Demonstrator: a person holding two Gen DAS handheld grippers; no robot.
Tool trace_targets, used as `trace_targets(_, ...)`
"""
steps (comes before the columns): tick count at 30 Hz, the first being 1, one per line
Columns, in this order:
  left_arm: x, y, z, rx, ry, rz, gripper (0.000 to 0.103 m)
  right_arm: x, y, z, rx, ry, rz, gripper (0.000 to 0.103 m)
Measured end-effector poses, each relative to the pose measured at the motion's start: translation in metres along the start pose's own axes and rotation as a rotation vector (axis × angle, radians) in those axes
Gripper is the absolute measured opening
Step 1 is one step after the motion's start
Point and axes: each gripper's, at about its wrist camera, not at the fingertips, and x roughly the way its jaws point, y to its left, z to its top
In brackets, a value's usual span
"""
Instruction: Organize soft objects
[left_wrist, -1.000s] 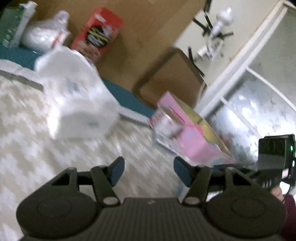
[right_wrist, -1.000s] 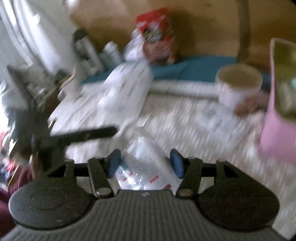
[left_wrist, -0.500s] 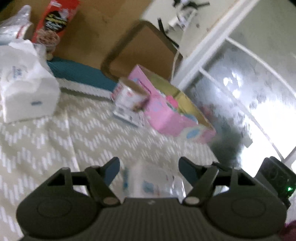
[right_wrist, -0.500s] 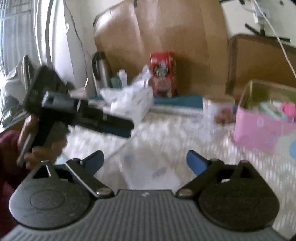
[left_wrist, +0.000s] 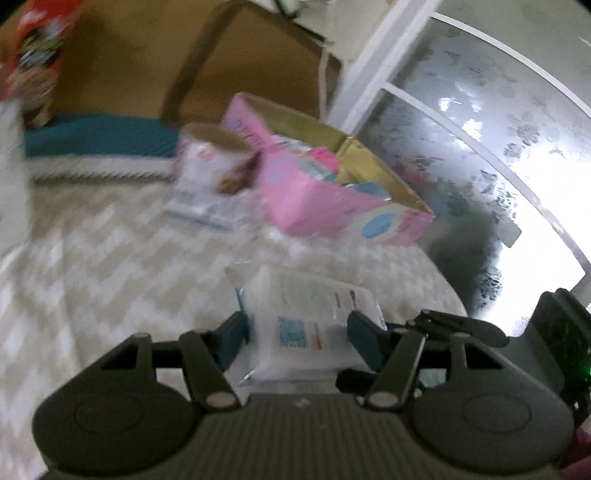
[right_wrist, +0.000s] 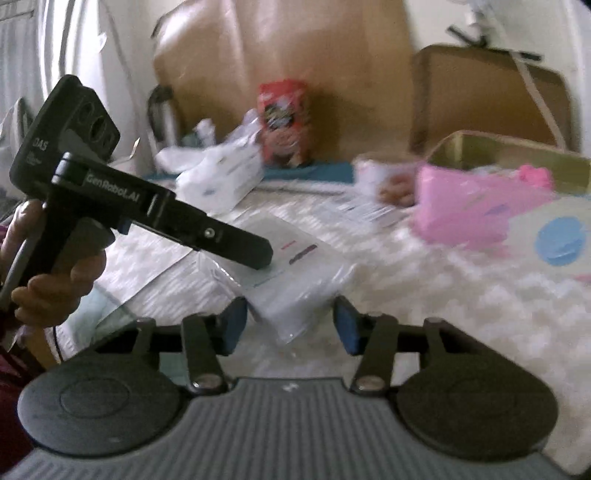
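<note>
A soft clear plastic pack of white pads (left_wrist: 310, 325) lies on the patterned bed cover. My left gripper (left_wrist: 297, 338) is open, its blue pads either side of the pack's near end. In the right wrist view the same pack (right_wrist: 291, 280) lies between the open pads of my right gripper (right_wrist: 290, 326), and the left gripper's black body (right_wrist: 155, 210) reaches over the pack from the left. An open pink box (left_wrist: 332, 192) with soft items inside stands beyond; it also shows in the right wrist view (right_wrist: 480, 206).
A round tub (left_wrist: 214, 162) and a flat packet (left_wrist: 203, 210) lie beside the pink box. A white tissue pack (right_wrist: 221, 177) and a red snack box (right_wrist: 284, 122) stand at the back by cardboard. A frosted window (left_wrist: 480, 147) is to the right.
Both grippers have closed in on the clear pack, which now lies between both pairs of pads. My right gripper's jaws have narrowed. The left gripper dropped lower toward the pack.
</note>
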Motion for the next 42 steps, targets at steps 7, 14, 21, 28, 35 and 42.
trace_targets(7, 0.058, -0.032, 0.018, 0.1, 0.086, -0.013, 0.064, -0.013, -0.042, -0.013, 0.115, 0.01, -0.1, 0.054)
trace_targets(14, 0.07, -0.066, 0.057, 0.196, 0.012, -0.035, 0.066, -0.035, -0.068, 0.006, 0.17, -0.112, -0.154, 0.055)
trace_targets(21, 0.093, -0.088, 0.123, 0.202, -0.094, 0.001, 0.079, -0.026, -0.112, 0.063, 0.133, -0.229, -0.248, 0.056)
trace_targets(28, 0.146, -0.074, 0.141, 0.132, -0.071, 0.201, 0.084, 0.017, -0.173, 0.073, 0.267, -0.193, -0.519, 0.067)
trace_targets(35, 0.133, -0.071, 0.129, 0.14, -0.097, 0.181, 0.084, -0.012, -0.164, 0.053, 0.372, -0.312, -0.499, 0.067)
trace_targets(42, 0.08, -0.061, 0.107, 0.14, -0.168, 0.132, 0.084, -0.008, -0.149, 0.072, 0.365, -0.337, -0.44, 0.048)
